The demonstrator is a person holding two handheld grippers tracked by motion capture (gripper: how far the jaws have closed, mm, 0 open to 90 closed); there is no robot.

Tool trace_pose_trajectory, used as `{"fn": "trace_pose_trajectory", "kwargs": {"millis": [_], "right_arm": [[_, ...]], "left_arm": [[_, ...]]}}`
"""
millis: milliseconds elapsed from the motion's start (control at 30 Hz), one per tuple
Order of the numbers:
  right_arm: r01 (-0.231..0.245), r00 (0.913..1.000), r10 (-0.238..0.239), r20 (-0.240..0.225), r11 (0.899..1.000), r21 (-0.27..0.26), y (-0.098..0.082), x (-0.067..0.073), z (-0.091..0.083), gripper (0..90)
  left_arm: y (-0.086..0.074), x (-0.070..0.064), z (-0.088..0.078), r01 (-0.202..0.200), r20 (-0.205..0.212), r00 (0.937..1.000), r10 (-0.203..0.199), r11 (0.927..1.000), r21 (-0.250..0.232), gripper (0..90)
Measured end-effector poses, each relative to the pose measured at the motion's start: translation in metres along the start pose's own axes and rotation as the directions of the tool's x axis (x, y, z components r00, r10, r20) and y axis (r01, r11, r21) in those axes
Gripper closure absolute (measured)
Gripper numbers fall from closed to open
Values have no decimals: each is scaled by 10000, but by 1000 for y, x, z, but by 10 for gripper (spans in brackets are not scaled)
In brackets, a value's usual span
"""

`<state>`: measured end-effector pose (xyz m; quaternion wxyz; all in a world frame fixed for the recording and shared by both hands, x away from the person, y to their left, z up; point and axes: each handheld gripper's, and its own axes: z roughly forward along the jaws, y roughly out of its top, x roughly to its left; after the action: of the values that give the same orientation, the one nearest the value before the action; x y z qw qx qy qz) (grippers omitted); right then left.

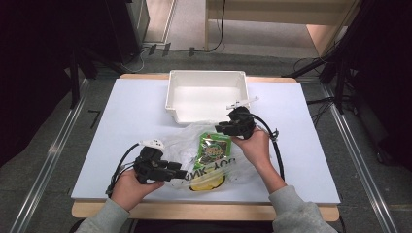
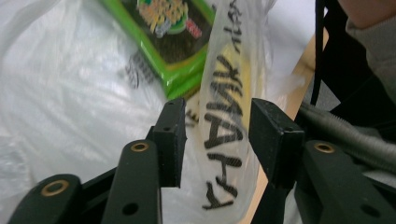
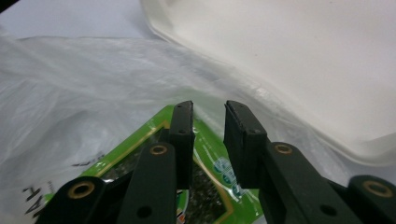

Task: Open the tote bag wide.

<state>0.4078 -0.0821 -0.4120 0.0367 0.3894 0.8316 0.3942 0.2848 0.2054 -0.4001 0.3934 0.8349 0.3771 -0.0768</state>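
The clear plastic bag point(image 1: 214, 155) lay on the white desk point(image 1: 121, 121), just in front of the white bin point(image 1: 206, 94). Its black lettering read partly "THANK". Inside lay a green packet point(image 1: 214, 145); its print was unreadable. The left claw point(image 1: 182, 173) stood apart, a bag fold between its jaws. The right claw point(image 1: 218, 127) stood apart above the packet.
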Motion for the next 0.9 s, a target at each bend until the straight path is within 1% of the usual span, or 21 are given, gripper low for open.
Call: {"fn": "trace_pose_trajectory", "kwargs": {"millis": [33,100,133,233,267,300,333,367,467,533,567,600,633,667,800,900], "right_arm": [[181,9998,-181,-45,9998,24,-2,2,-5,699],[264,9996,-263,-113,9996,38,-4,5,-9,686],[274,9996,-274,-121,9996,28,-6,6,-11,682],[291,9994,-291,-192,9996,13,-11,8,-16,670],[291,9994,-291,-192,9996,13,-11,8,-16,670],[220,9994,-220,-284,9998,21,-15,9,-19,665],[263,9991,-263,-342,9997,14,-16,9,-20,664],[263,9991,-263,-342,9997,14,-16,9,-20,664],[231,9993,-229,-312,9997,89,-23,10,-23,664],[145,9994,-144,-305,9999,39,-26,9,-25,664],[91,9995,-90,-296,10000,40,-28,9,-26,664],[91,9995,-90,-296,10000,40,-28,9,-26,664],[93,9995,-93,-295,10000,21,-29,9,-27,665],[74,9997,-73,-238,10000,47,-32,9,-30,665],[19,9997,-20,-247,10000,-47,-37,7,-34,666],[-47,9997,45,-251,10000,-45,-41,7,-36,685]], "left_arm": [[8,-3,-1,51,84,10000,-51,10000,-72,543],[15,-7,-2,-173,77,9998,174,9998,-97,541],[19,-9,-2,-203,23,9998,203,9997,-96,541],[30,-10,-1,-261,138,9996,262,9996,-132,542],[30,-10,-1,-261,138,9996,262,9996,-132,542],[35,-9,0,-277,120,9995,279,9996,-97,542],[42,-8,2,-258,126,9996,259,9996,-88,543],[42,-8,2,-258,126,9996,259,9996,-88,543],[58,-4,7,-433,125,9990,434,9990,-59,553],[66,-2,10,-547,4,9985,547,9985,-12,571],[70,-1,12,-549,14,9985,549,9985,-63,578],[70,-1,12,-549,14,9985,549,9985,-63,586],[73,1,14,-561,-29,9984,561,9984,-6,586],[80,4,18,-576,-70,9983,576,9983,-19,601],[90,10,23,-760,-262,9968,758,9971,-50,648],[94,15,28,-857,-464,9952,857,9963,28,722]]}}
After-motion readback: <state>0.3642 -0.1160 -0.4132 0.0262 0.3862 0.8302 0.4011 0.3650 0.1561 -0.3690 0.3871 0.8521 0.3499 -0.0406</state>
